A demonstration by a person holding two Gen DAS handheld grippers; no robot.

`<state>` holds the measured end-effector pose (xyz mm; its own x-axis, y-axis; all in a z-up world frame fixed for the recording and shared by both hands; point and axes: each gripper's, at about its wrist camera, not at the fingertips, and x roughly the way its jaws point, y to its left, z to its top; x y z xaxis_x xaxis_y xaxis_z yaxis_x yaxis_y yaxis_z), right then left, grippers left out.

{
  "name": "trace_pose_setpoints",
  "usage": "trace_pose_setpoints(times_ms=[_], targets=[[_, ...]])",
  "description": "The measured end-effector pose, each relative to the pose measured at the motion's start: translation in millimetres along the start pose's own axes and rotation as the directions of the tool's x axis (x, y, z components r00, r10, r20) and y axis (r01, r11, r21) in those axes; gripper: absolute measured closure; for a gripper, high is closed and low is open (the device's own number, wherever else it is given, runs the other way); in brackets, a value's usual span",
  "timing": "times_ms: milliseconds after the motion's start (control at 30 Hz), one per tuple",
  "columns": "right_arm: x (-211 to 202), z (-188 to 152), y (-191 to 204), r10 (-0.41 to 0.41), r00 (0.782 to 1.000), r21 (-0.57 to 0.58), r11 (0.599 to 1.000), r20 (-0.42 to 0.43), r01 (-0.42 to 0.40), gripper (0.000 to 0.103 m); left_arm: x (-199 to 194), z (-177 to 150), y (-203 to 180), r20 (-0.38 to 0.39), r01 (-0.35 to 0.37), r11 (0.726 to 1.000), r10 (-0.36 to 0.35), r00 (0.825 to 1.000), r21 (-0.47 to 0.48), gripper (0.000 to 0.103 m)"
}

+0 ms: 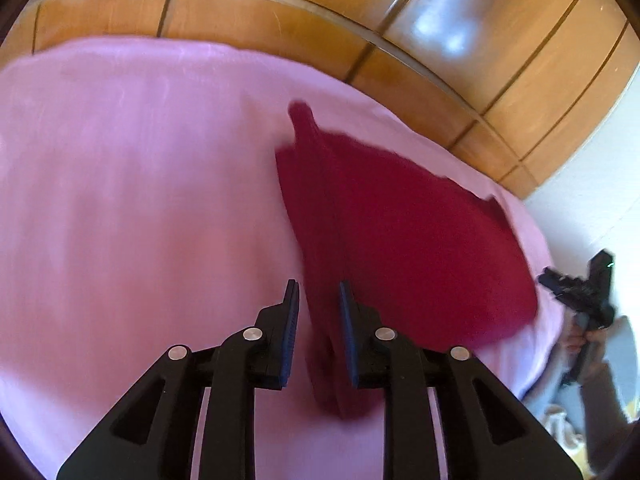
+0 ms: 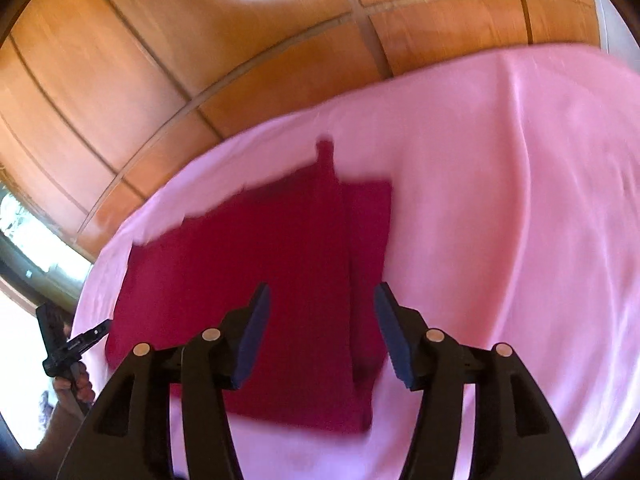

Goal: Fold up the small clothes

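A dark red garment lies flat on a pink bedsheet before a wooden panelled wardrobe, as seen from the left wrist camera. The left gripper hovers above the garment's near left edge, its 2 blue-padded fingers parted with a fold of the red cloth showing in the gap between them; whether the pads touch the cloth cannot be told. At the far right of this view, off the edge of the bed, the right gripper appears as a blurred black shape in the person's hand.

The right wrist camera shows the same garment from the other side: a folded panel overlaps along its right edge, and a narrow tab sticks up at the far edge. The right gripper hangs over the near part of the garment, jaws spread wide and holding nothing. Only this view shows the left gripper from outside, at the lower left beside the bed's edge, and a bright window strip at the left border.

No readable writing or brand marks appear in either view; both frames are motion-blurred.
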<state>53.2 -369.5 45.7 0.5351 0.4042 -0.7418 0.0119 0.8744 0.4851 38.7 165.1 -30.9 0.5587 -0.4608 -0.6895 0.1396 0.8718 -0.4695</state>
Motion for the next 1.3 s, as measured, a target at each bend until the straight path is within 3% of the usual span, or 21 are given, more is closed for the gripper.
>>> trace_pose_setpoints(times_ms=[33, 67, 167, 200, 233, 267, 300, 367, 433, 600, 700, 767, 833, 933, 967, 1000, 1067, 1133, 1300], targets=[[-2.0, -9.5, -0.6, 0.013, 1.000, 0.010, 1.000, -0.009, -0.012, 0.045, -7.3, -11.7, 1.0, 0.009, 0.013, 1.000, -0.013, 1.000, -0.027, 0.044], [-2.5, -21.5, -1.5, 0.025, 0.999, 0.022, 0.999, -0.021, -0.024, 0.045, -13.8, -19.8, 3.1, 0.020, 0.026, 0.998, -0.025, 0.999, -0.049, 0.035], [6.5, -34.4, -0.9, 0.007, 0.999, 0.037, 0.999, -0.052, -0.005, 0.046, -18.0, -40.3, 4.8, 0.020, 0.070, 0.993, -0.068, 0.997, -0.097, 0.035], [12.2, -37.4, -2.1, 0.000, 0.998, 0.042, 0.999, -0.065, 0.003, 0.052, -16.8, -41.5, 2.8, 0.019, 0.067, 0.993, -0.066, 0.998, -0.095, 0.036], [17.0, -38.7, -2.0, -0.013, 0.998, 0.038, 0.999, -0.067, 0.015, 0.057, -15.3, -42.1, 0.1, 0.012, 0.071, 0.994, -0.070, 0.997, -0.084, 0.047], [18.6, -38.4, -0.6, -0.030, 0.998, 0.031, 0.999, -0.064, 0.032, 0.070, -11.5, -41.5, -6.0, 0.000, 0.074, 0.996, -0.074, 0.997, -0.057, 0.057], [18.2, -37.1, -1.4, -0.027, 0.998, 0.036, 0.999, -0.061, 0.030, 0.080, -8.9, -39.3, -7.3, -0.001, 0.071, 0.997, -0.071, 0.997, -0.043, 0.061], [13.6, -31.3, 1.5, -0.029, 0.999, 0.029, 0.999, -0.037, 0.030, 0.083, -2.8, -34.4, -10.7, 0.001, 0.066, 0.998, -0.066, 0.998, -0.019, 0.084], [-1.4, -27.4, 8.2, -0.045, 0.999, -0.013, 0.999, -0.007, 0.045, 0.088, 4.3, -29.3, -12.9, -0.023, 0.034, 0.999, -0.034, 0.999, 0.018, 0.095], [-38.2, -26.7, 21.0, -0.074, 0.997, -0.106, 0.991, 0.033, 0.077, 0.092, -20.0, -29.3, -20.8, -0.028, 0.037, 0.990, -0.034, 0.999, 0.138, 0.097], [-17.0, -33.7, 8.9, -0.122, 0.992, -0.098, 0.988, -0.030, 0.119, 0.092, -10.9, -37.9, -14.7, -0.071, 0.002, 0.989, 0.009, 0.997, 0.147, 0.097], [-5.0, -36.8, -0.2, -0.131, 0.990, -0.065, 0.990, -0.045, 0.127, 0.092, 0.5, -35.5, -11.3, -0.082, 0.009, 0.995, 0.000, 0.997, 0.102, 0.096], [2.3, -37.8, -2.2, -0.141, 0.989, -0.053, 0.989, -0.049, 0.139, 0.092, -0.9, -27.5, -11.7, -0.068, -0.007, 0.997, 0.013, 0.998, 0.082, 0.089], [0.2, -36.2, 3.6, -0.159, 0.986, -0.064, 0.986, -0.043, 0.156, 0.087, -14.1, -21.3, -12.3, -0.035, -0.016, 0.998, 0.018, 0.999, 0.059, 0.078], [-2.7, -35.5, 4.4, -0.166, 0.985, -0.067, 0.984, -0.035, 0.164, 0.080, -18.4, -19.2, -11.4, -0.022, -0.023, 0.998, 0.024, 0.999, 0.053, 0.077], [-11.0, -33.5, 6.8, -0.188, 0.982, -0.073, 0.980, -0.009, 0.186, 0.070, -23.6, -16.0, -12.2, -0.005, -0.021, 0.999, 0.021, 1.000, 0.045, 0.077], [-18.6, -29.3, 12.0, -0.201, 0.979, -0.084, 0.976, 0.028, 0.203, 0.061, -31.3, -12.9, -13.6, 0.029, -0.031, 0.999, 0.030, 0.999, 0.038, 0.077], [-26.2, -24.8, 25.7, -0.186, 0.980, -0.115, 0.975, 0.063, 0.193, 0.060, -36.1, -9.3, -19.7, 0.069, -0.063, 0.997, 0.060, 0.996, 0.051, 0.076], [-10.1, -19.9, 72.0, -0.136, 0.987, -0.229, 0.962, 0.083, 0.151, 0.041, -30.0, -2.9, -52.1, 0.119, -0.093, 0.988, 0.078, 0.990, 0.126, 0.076]])
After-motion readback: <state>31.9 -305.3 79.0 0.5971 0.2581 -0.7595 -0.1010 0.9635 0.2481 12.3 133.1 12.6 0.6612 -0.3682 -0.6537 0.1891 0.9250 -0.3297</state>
